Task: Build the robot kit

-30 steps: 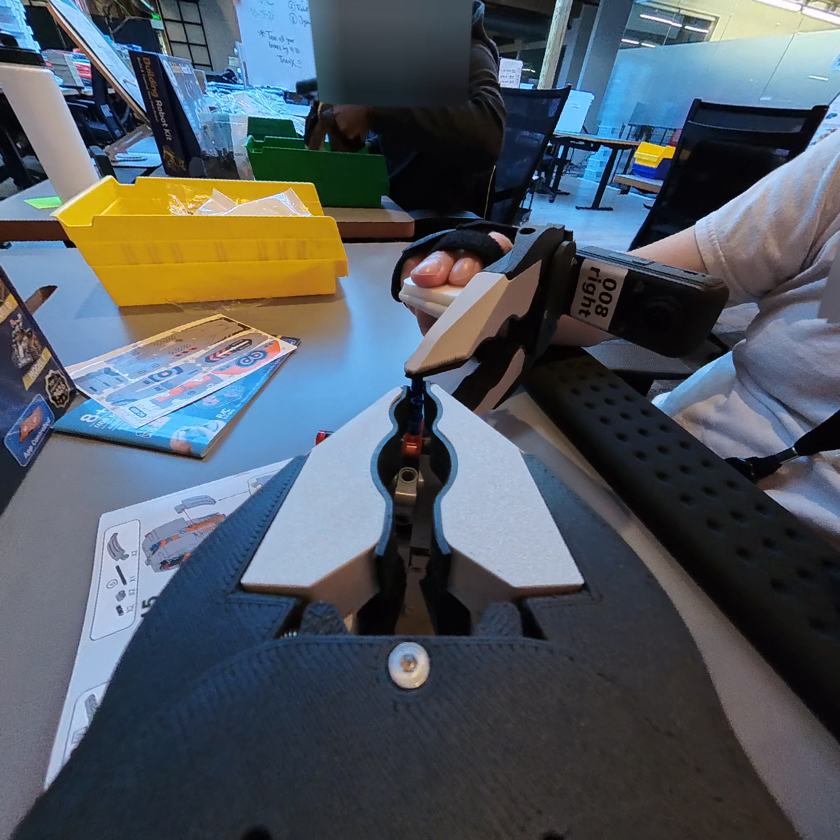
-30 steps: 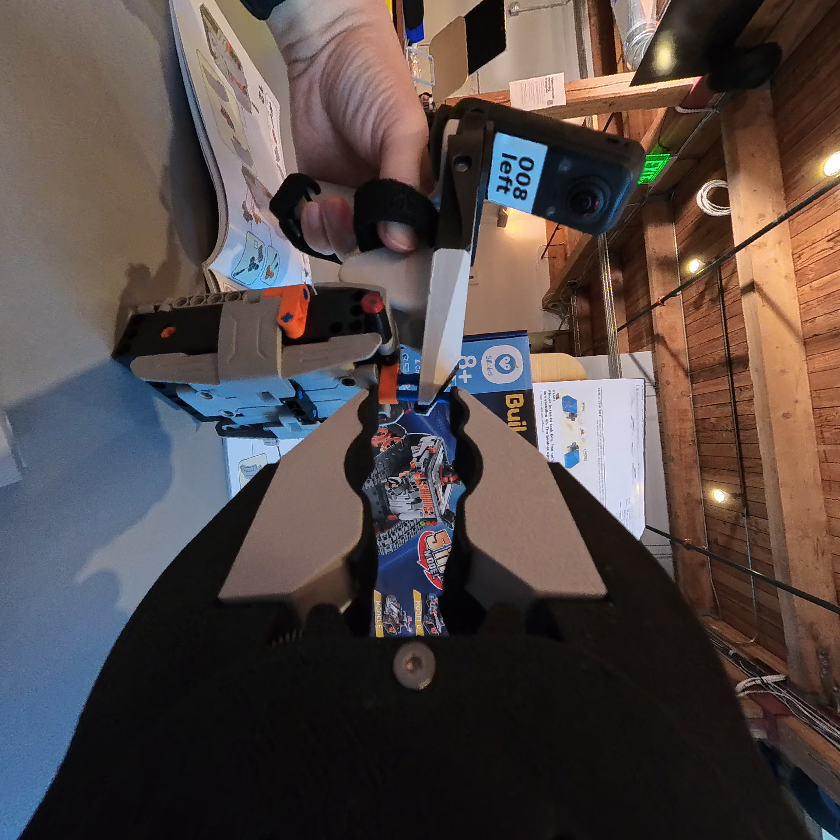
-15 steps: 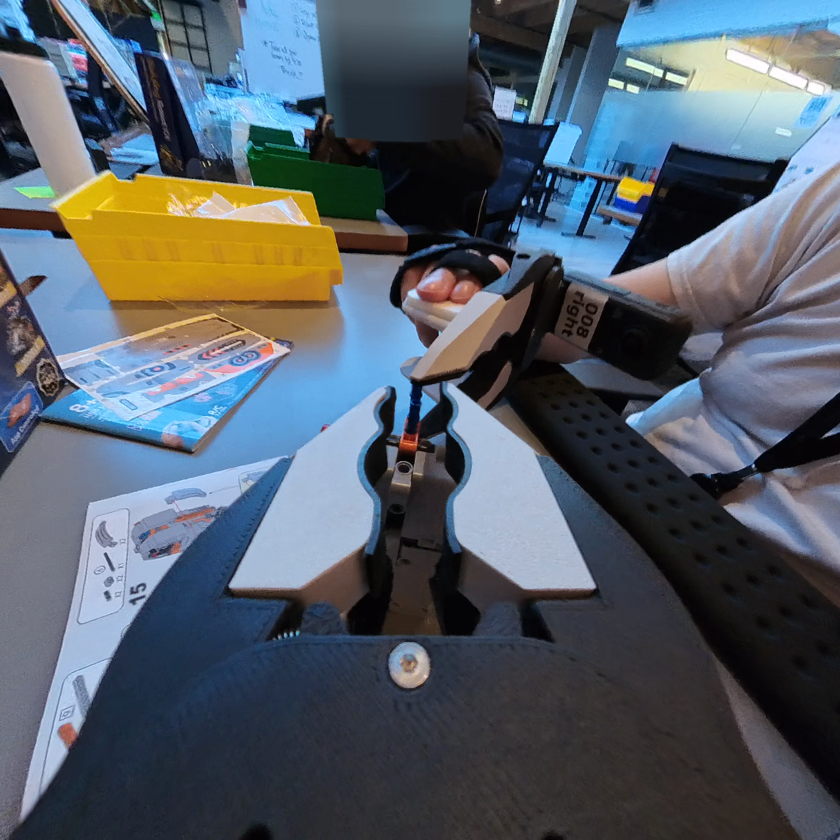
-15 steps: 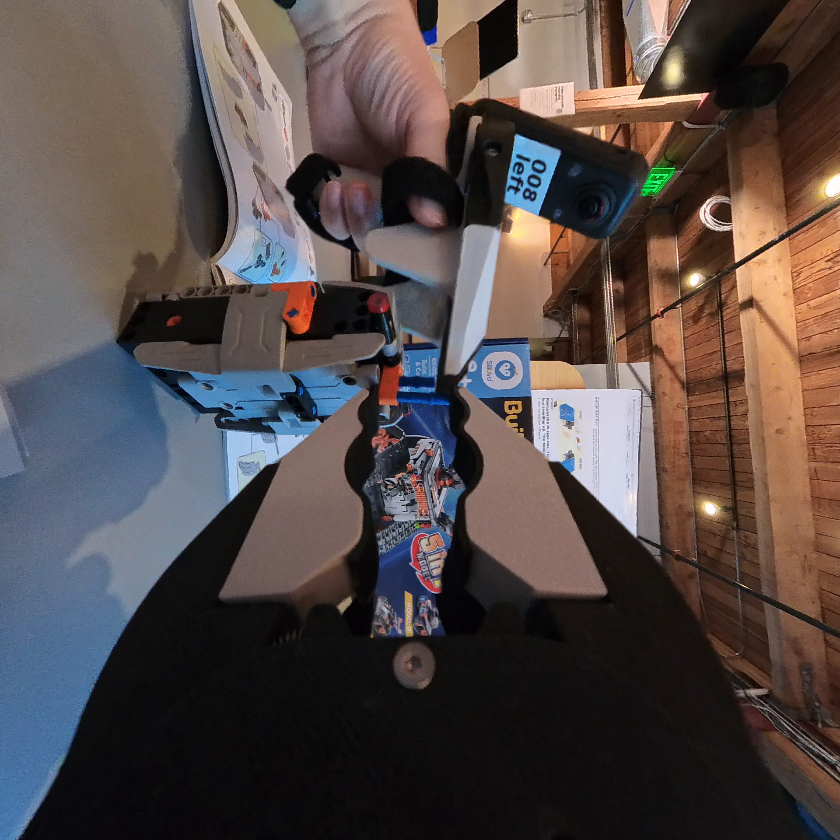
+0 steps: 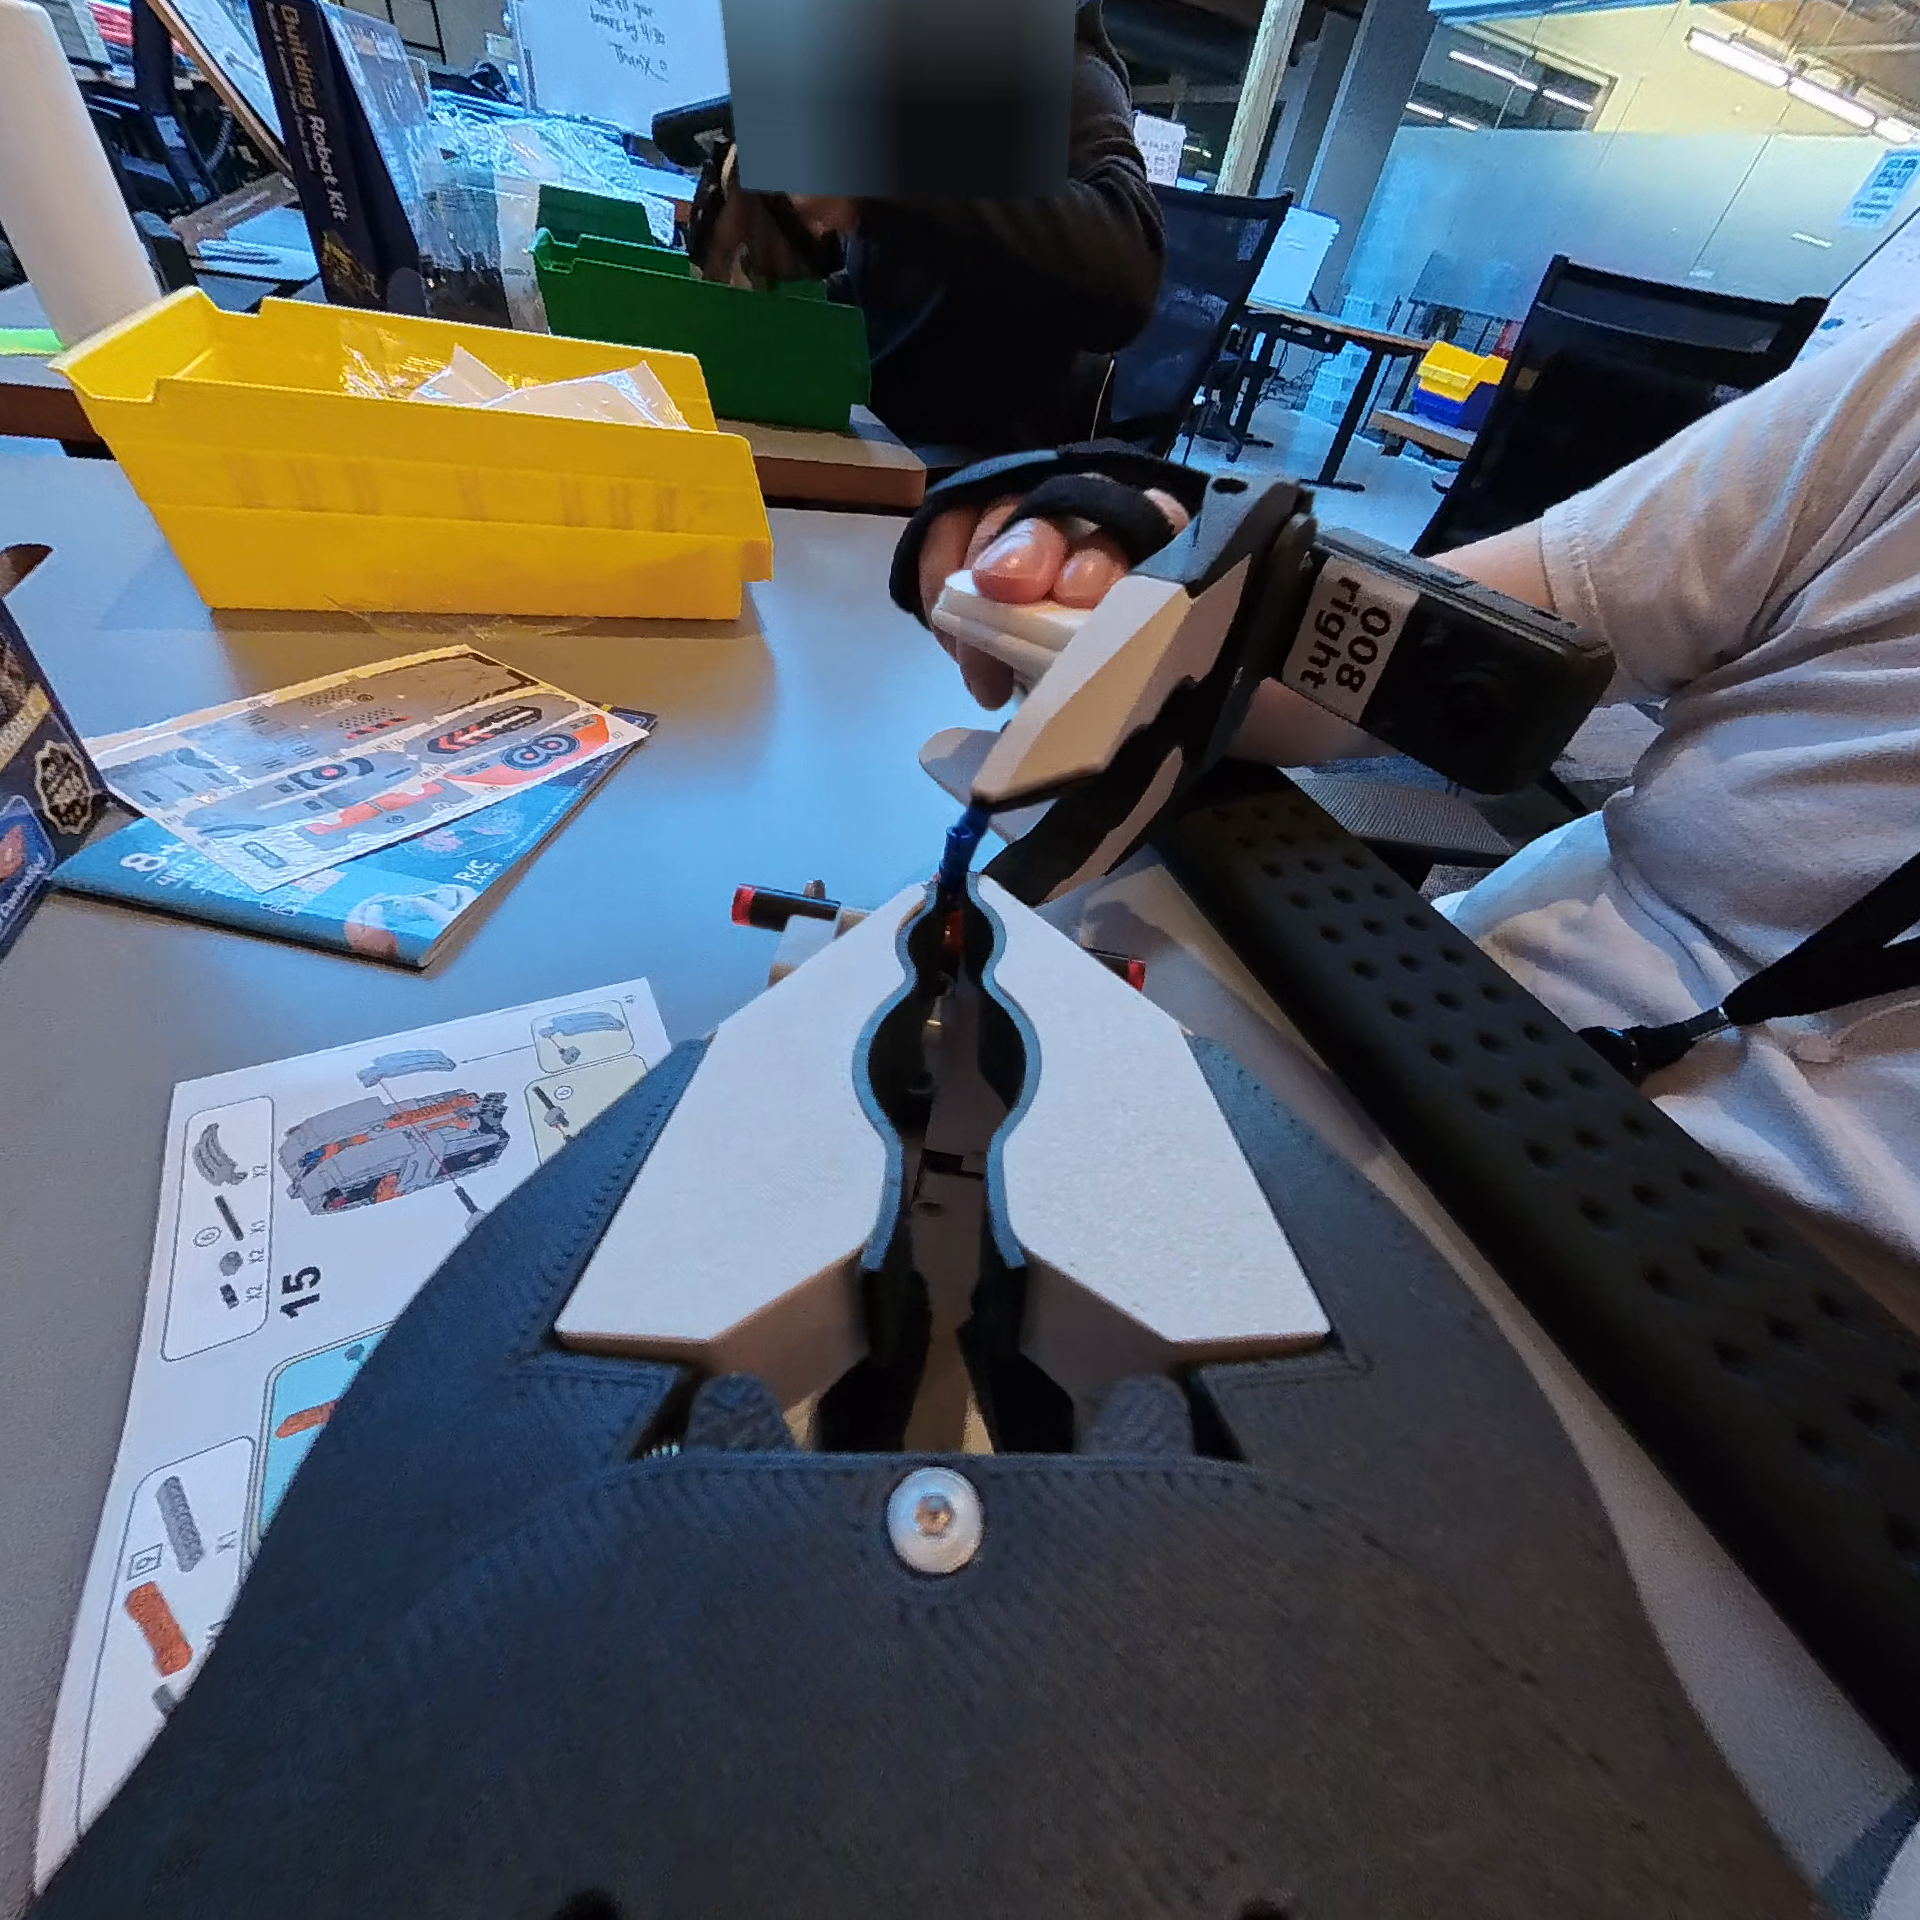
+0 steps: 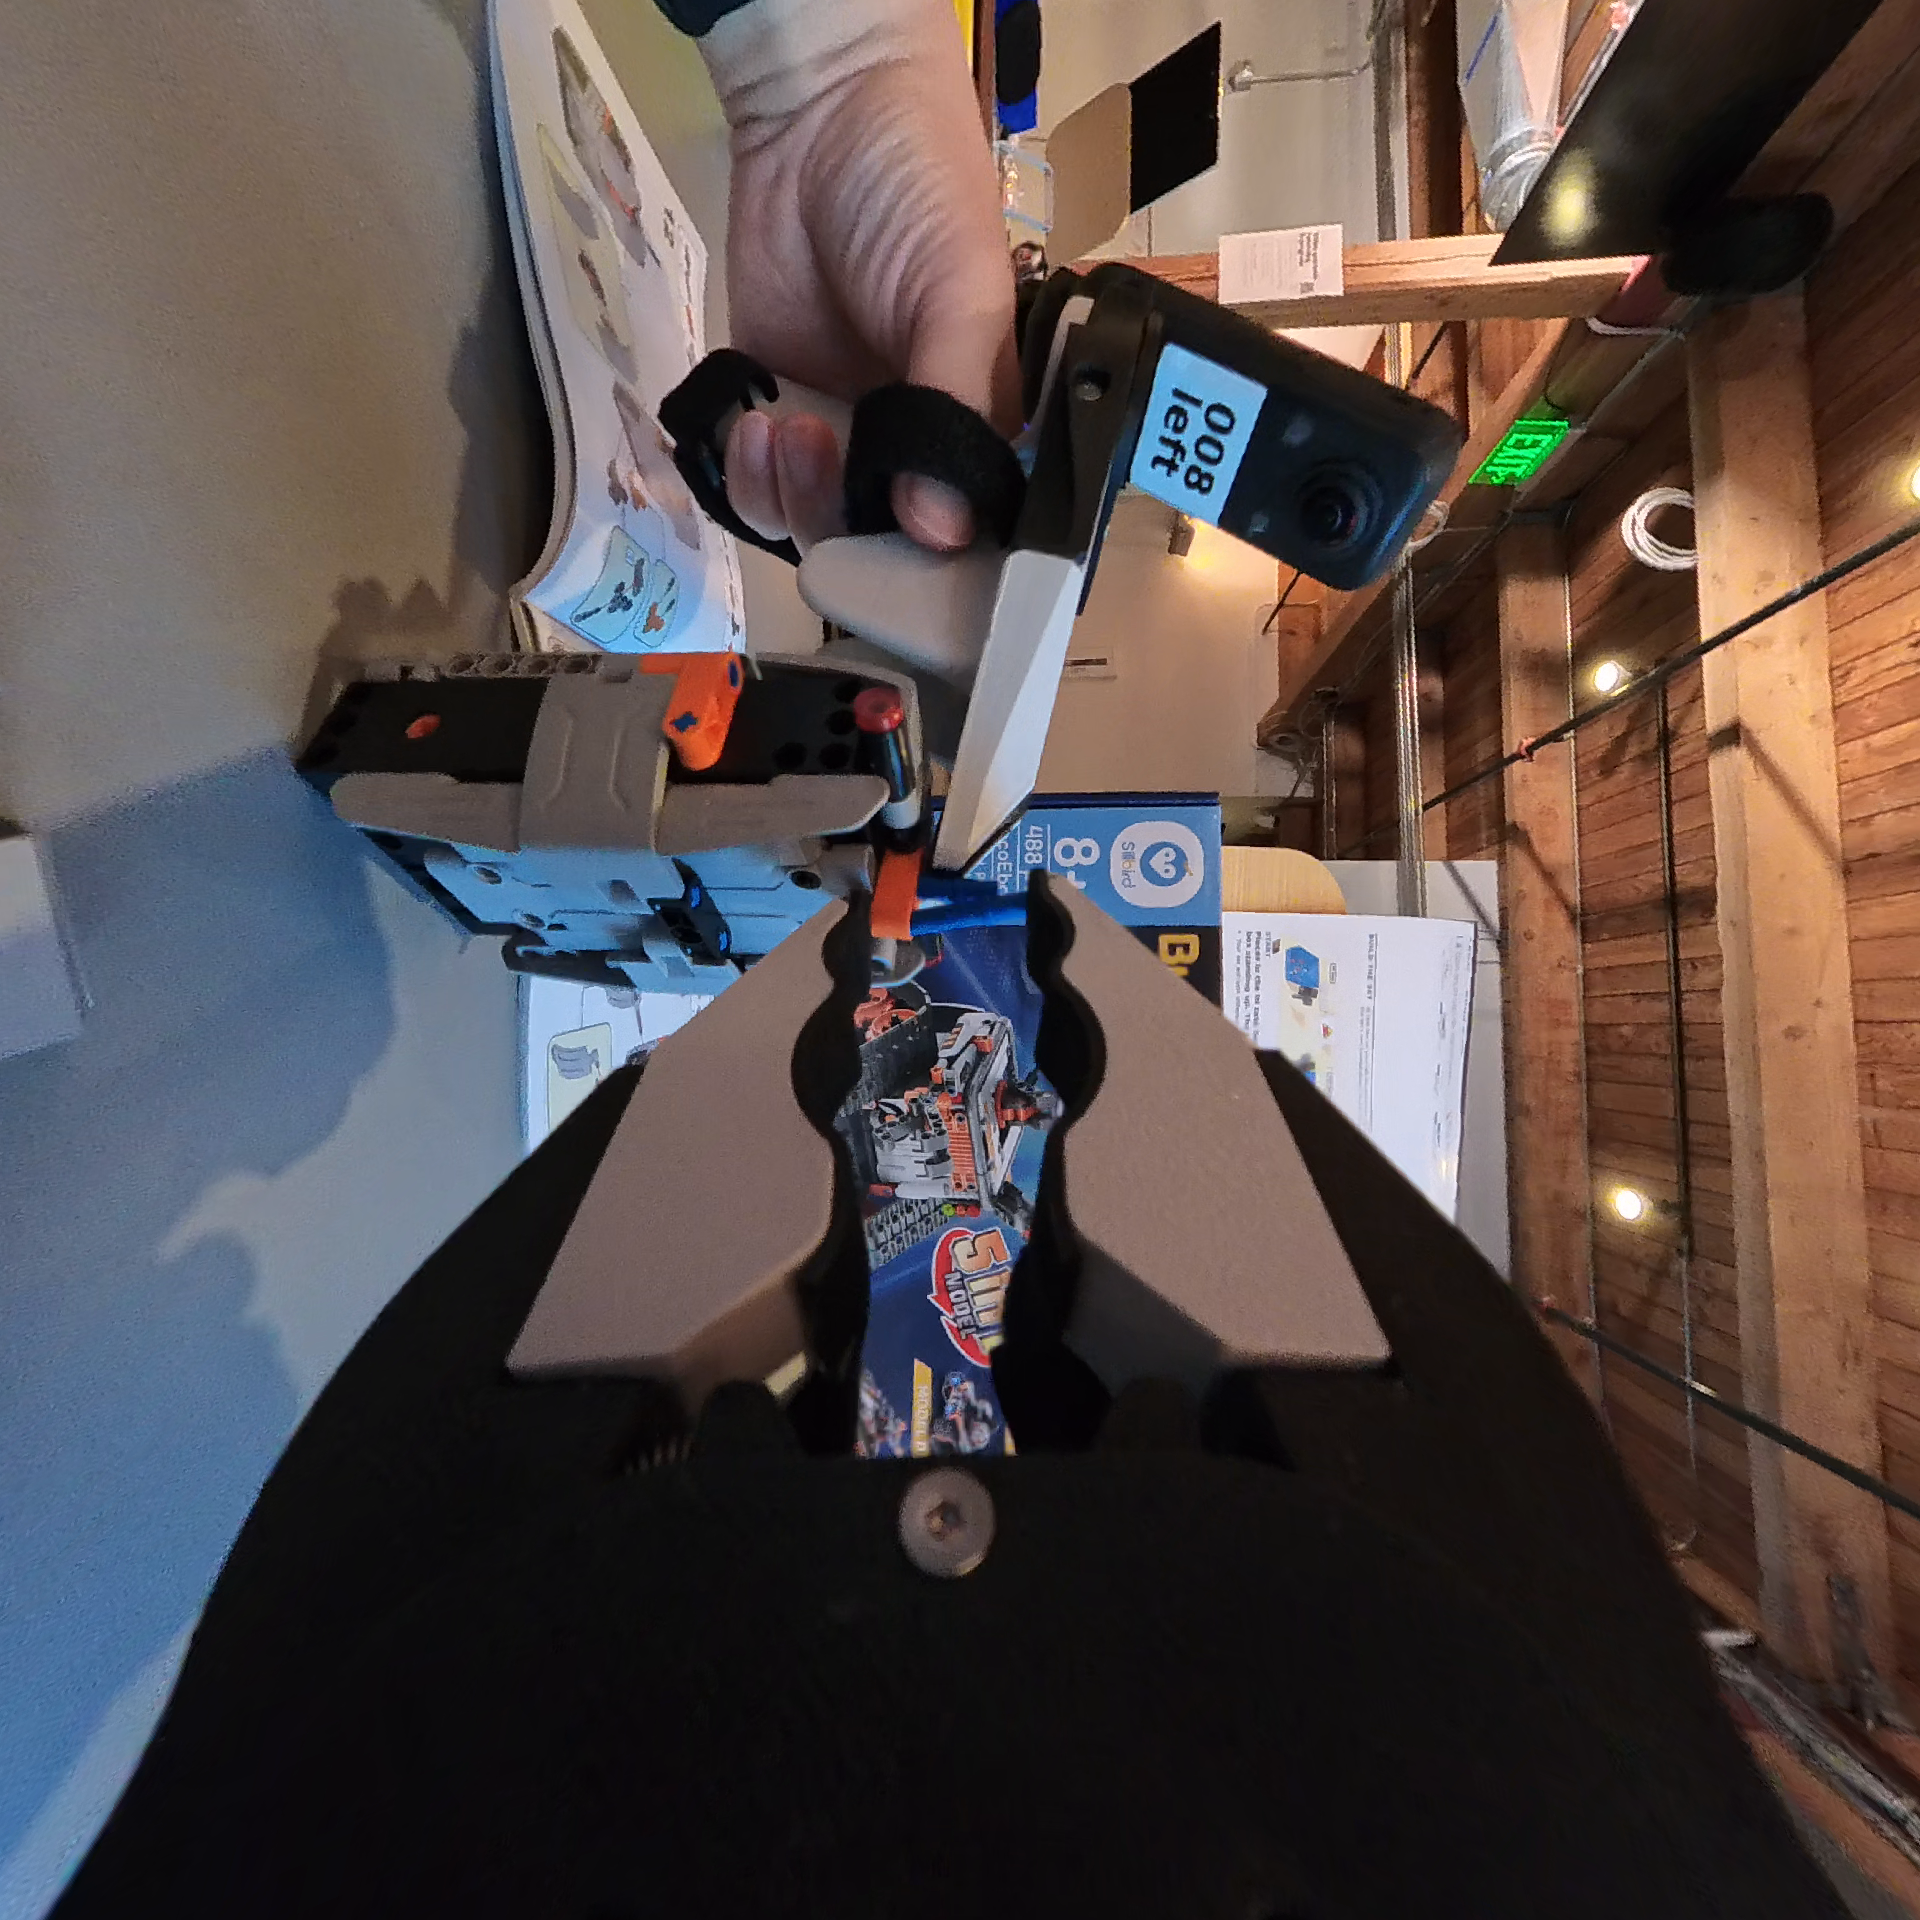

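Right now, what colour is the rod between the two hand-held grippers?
Blue rod, next to an orange connector; clearest in the right wrist view.

Bright, sharp frames; strong wide-angle edge distortion.

Surface: grey table (image 5: 665, 852)
Far left: yellow bin (image 5: 416, 488) holding clear bags
Behind, on a second table: green bin (image 5: 707, 322)
Left middle: sticker sheet (image 5: 353, 758) atop blue booklet (image 5: 416, 894)
Near left: open instruction sheet (image 5: 343, 1164)
Left edge: dark printed box (image 5: 26, 790), standing upright
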`<state>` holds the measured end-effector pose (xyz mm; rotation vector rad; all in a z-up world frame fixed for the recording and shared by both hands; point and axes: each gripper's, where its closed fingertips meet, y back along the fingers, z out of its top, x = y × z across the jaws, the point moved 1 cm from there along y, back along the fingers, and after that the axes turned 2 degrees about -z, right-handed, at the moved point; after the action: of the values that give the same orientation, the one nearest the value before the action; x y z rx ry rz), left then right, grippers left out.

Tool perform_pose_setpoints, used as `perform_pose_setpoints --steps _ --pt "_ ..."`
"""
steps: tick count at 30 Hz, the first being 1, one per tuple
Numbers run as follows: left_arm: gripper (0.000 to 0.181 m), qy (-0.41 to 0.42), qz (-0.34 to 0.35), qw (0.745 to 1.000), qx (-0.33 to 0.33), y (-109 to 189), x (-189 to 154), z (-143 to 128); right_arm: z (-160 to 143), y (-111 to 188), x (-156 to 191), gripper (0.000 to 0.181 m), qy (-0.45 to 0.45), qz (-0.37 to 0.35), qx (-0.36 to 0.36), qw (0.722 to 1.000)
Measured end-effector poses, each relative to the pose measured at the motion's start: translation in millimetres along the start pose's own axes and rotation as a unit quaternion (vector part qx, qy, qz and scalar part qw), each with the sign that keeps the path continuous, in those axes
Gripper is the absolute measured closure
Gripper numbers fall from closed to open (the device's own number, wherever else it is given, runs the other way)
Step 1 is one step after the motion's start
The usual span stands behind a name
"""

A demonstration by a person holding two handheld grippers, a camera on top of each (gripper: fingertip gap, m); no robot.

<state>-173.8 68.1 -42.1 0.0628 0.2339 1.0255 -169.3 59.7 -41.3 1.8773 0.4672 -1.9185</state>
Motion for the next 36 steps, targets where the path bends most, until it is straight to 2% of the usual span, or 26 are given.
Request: perform_pose_setpoints --steps 2,6,25,31,36 --pt "0.181 -0.001 0.001 1.0 0.002 0.6 0.1 -0.3 2.1 -0.6 0.7 0.155 0.015 0.001 -0.001 1.0" --pt "0.181 -0.004 0.003 1.0 0.003 2.8 -0.9 -0.9 -0.2 -1.8 -0.8 0.153 -0.018 -0.003 0.004 1.0" --pt "0.181 0.005 -0.019 1.0 -0.007 -0.7 -5.1 -1.0 -4.1 -0.6 -1.1 0.152 -0.063 -0.058 0.003 0.996" --pt "0.181 0.001 -0.003 1.0 0.001 3.0 -2.1 0.3 -3.6 -0.7 -1.0 0.152 -0.049 -0.062 0.004 0.997" --pt "0.163 -0.018 0.019 0.999 -0.034 2.8 0.4 18.4 -3.6 -0.8 -1.0 0.152 -0.047 -0.06 0.0 0.997"
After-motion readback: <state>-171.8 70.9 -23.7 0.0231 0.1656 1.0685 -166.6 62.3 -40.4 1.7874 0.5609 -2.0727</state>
